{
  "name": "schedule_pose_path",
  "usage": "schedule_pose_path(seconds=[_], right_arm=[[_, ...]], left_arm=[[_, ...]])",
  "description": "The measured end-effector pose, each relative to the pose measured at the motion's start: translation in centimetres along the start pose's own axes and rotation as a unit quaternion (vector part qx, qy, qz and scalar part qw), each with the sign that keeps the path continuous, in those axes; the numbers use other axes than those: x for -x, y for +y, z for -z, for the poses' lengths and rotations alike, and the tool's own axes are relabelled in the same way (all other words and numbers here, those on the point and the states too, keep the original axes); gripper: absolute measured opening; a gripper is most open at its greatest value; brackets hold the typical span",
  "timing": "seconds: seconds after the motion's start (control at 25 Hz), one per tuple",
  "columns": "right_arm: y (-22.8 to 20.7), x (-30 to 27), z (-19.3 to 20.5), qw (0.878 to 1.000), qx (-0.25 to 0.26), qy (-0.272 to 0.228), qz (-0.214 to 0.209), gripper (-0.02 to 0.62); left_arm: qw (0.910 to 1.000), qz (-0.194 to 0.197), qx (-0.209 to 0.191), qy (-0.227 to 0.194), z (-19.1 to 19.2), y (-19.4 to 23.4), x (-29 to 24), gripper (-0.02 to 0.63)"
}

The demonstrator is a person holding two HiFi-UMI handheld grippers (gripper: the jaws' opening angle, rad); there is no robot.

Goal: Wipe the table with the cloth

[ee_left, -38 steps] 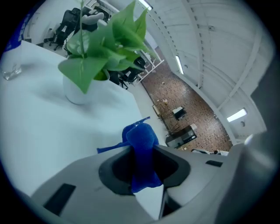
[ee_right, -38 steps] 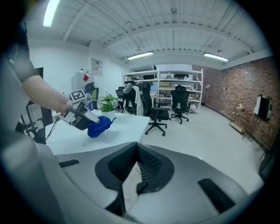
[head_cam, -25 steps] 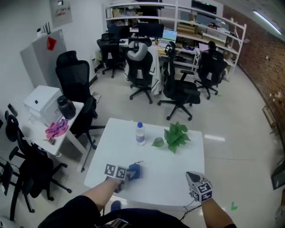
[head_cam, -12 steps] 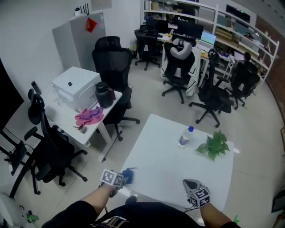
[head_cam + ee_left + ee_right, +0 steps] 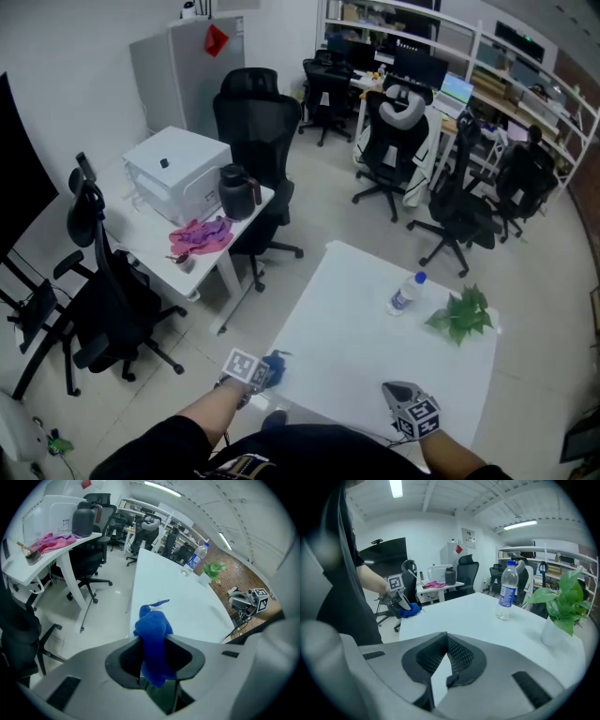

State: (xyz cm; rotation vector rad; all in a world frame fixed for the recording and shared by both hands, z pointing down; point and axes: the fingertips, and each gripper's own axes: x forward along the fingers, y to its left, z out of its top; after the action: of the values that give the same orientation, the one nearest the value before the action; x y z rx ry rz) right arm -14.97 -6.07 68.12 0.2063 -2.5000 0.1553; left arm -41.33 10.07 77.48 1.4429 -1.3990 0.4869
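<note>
My left gripper (image 5: 261, 372) is shut on a bunched blue cloth (image 5: 152, 632), which fills the gap between its dark pads; its jaws have just been opening slightly with the cloth still between them. It holds the cloth (image 5: 276, 367) over the near left corner of the white table (image 5: 375, 342). In the right gripper view the left gripper (image 5: 400, 603) and the cloth (image 5: 412, 611) show at the table's far corner. My right gripper (image 5: 446, 638) hangs over the near edge of the table (image 5: 464, 613), its jaws together with nothing in them. It also shows in the head view (image 5: 401, 392).
A clear water bottle (image 5: 405, 294) and a small potted green plant (image 5: 462, 314) stand on the far right part of the table. To the left are a white desk (image 5: 141, 234) with a pink cloth, a white box and a dark jug, and black office chairs (image 5: 108, 300).
Both grippers have shifted left along the table's near edge; the cloth now sits at the near left corner. The head view has swung left, so the table lies further right.
</note>
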Motion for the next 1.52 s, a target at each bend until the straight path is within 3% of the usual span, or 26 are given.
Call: schedule_pose_path(seconds=[0.08, 0.4, 0.44, 0.48, 0.52, 0.72, 0.84, 1.04, 1.16, 1.36, 1.52], right_arm=[[0.2, 0.2, 0.1, 1.0, 0.001, 0.001, -0.002, 0.017], [-0.7, 2.3, 0.5, 1.0, -0.007, -0.008, 0.012, 0.017], [-0.9, 2.6, 0.6, 1.0, -0.01, -0.01, 0.015, 0.017], [-1.0, 2.9, 0.6, 1.0, -0.013, -0.013, 0.018, 0.017], [-1.1, 3.2, 0.7, 1.0, -0.015, -0.016, 0.02, 0.017], [-2.3, 5.4, 0.4, 0.999, -0.024, -0.032, 0.037, 0.017], [-3.9, 7.1, 0.0, 0.996, -0.047, -0.053, 0.055, 0.017], [-8.8, 10.2, -0.8, 0.983, -0.117, -0.103, 0.1, 0.017], [-11.6, 11.4, -1.4, 0.977, -0.129, -0.119, 0.123, 0.017], [-15.2, 11.5, -1.8, 0.972, -0.144, -0.115, 0.148, 0.015], [-16.4, 10.5, -1.2, 0.975, -0.137, -0.079, 0.157, 0.015]], left_arm=[[0.9999, -0.007, -0.009, 0.006, 0.0, -0.6, 0.0, 0.121], [0.9996, 0.014, 0.024, -0.01, -0.6, -2.1, -1.1, 0.146], [0.9994, 0.02, 0.025, -0.017, -1.0, -2.3, -1.0, 0.17], [0.9988, 0.028, 0.029, -0.028, -1.5, -2.6, -0.9, 0.249], [0.9978, 0.037, 0.034, -0.044, -2.1, -2.9, -0.7, 0.372], [0.9856, 0.056, 0.03, -0.157, -7.5, -5.2, 2.6, 0.394], [0.9672, 0.115, -0.013, -0.226, -12.0, -10.2, 4.9, 0.292], [0.9301, 0.19, -0.096, -0.3, -17.9, -20.5, 4.5, 0.006], [0.9165, 0.205, -0.143, -0.313, -19.7, -26.0, 1.9, 0.006], [0.914, 0.197, -0.226, -0.273, -20.5, -33.4, -4.0, 0.006], [0.9219, 0.203, -0.244, -0.223, -20.5, -36.2, -7.7, 0.006]])
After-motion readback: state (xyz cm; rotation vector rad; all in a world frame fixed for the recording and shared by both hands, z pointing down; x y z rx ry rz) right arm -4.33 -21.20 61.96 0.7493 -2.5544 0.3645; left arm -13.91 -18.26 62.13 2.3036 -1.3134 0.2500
